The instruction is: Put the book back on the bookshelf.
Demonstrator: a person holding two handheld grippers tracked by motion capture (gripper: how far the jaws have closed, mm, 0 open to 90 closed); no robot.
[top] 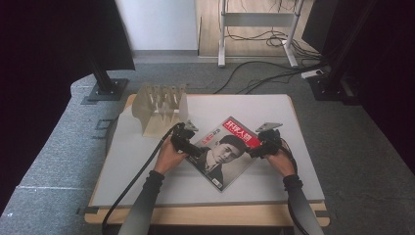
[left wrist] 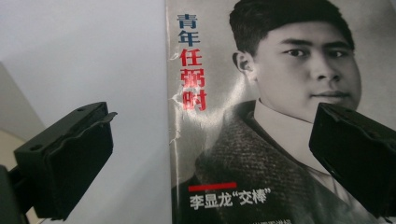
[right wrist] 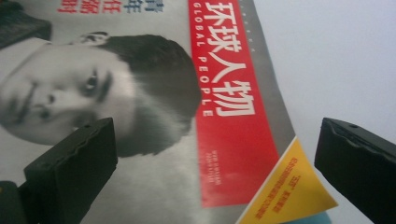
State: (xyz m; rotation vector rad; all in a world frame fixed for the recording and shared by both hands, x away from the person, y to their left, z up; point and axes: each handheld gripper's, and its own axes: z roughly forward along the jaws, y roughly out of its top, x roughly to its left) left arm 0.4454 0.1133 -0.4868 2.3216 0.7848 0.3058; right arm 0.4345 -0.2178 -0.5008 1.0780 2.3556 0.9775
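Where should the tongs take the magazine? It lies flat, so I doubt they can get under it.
Probably at the magazine's top right corner, which curls up off the table. The open right tongs straddle that edge; come in low from the table side and close one jaw under the lifted corner.

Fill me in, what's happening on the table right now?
A person holds a gripper in each hand over a magazine lying flat and askew on the white table. The left gripper straddles its spine edge and the right gripper its top corner, both with jaws wide apart, nothing grasped yet. A wooden rack stands at the table's far left.
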